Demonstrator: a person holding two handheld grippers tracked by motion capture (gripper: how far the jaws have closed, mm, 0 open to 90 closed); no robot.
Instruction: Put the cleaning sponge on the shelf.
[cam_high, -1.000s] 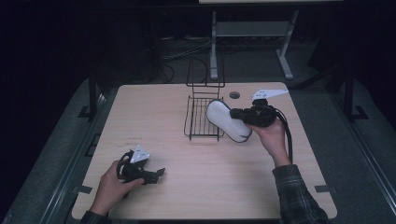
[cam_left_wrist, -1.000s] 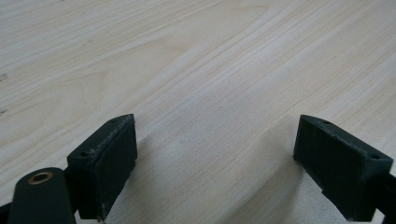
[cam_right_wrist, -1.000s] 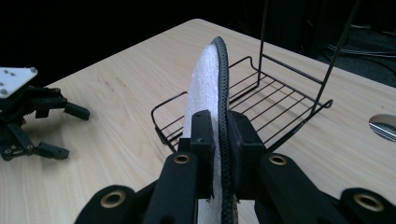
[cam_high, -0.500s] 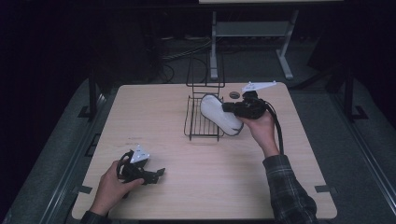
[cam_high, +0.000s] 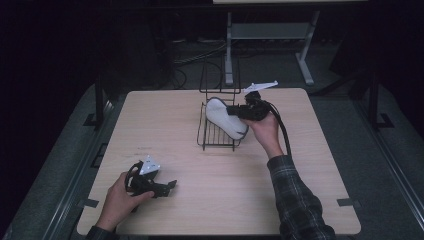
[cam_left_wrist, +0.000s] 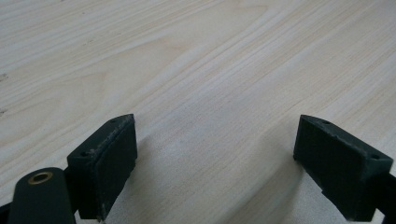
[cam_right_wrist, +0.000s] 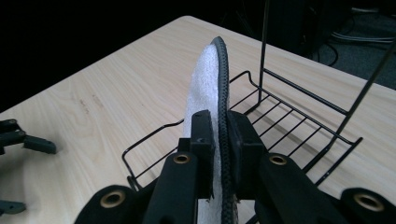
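Over on the left, the left gripper (cam_high: 167, 185) just sits low on the wooden table (cam_high: 165, 125) near the front edge, jaws spread wide with nothing but bare wood between them. Middle of the table there's a black wire rack (cam_high: 216, 131). The white insole (cam_high: 226, 118) with a dark rim is held on edge over that rack's tray, tilted. On the right, the right gripper (cam_high: 235, 111) is clamped tight on the insole's edge, pads pressing both sides.
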